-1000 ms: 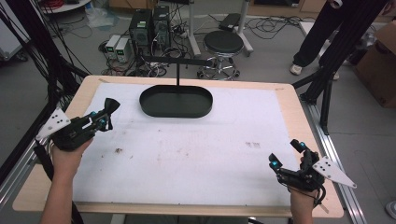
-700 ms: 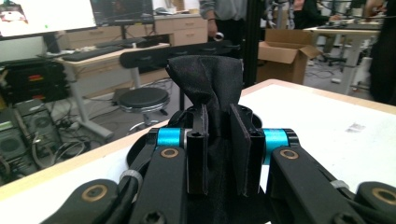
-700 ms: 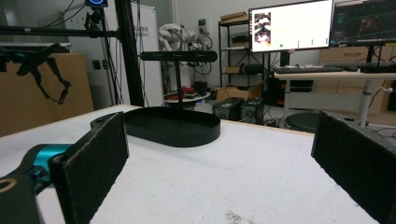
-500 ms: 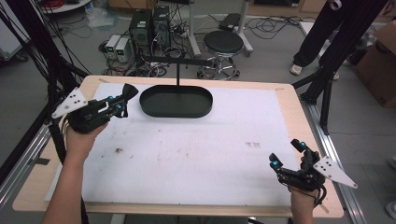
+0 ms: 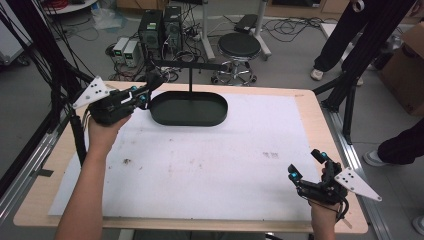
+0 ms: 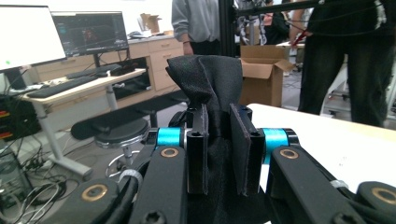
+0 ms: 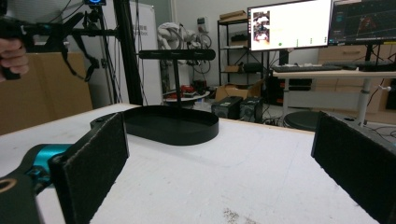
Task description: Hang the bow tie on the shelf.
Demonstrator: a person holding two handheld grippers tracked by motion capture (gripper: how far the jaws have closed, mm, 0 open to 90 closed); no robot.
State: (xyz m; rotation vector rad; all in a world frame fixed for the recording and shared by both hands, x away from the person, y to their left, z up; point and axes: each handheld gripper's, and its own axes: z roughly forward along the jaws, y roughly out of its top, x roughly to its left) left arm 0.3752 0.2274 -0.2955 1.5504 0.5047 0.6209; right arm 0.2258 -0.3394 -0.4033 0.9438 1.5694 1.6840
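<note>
Here black cloth [image 6: 205,79] sits pinched between left hand-held gripper [image 6: 217,149] jaws.

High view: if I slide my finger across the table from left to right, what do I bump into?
Left claw pinching a black cloth → black oval tray with its T-shaped stand → right claw, open, near the table's right edge.

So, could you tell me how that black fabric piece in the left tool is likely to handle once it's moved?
The black fabric piece probably behaves floppy: it creases and bunches above the left tool. It seems light, since a narrow pinch holds it. Its woven surface likely resists slipping.
</note>
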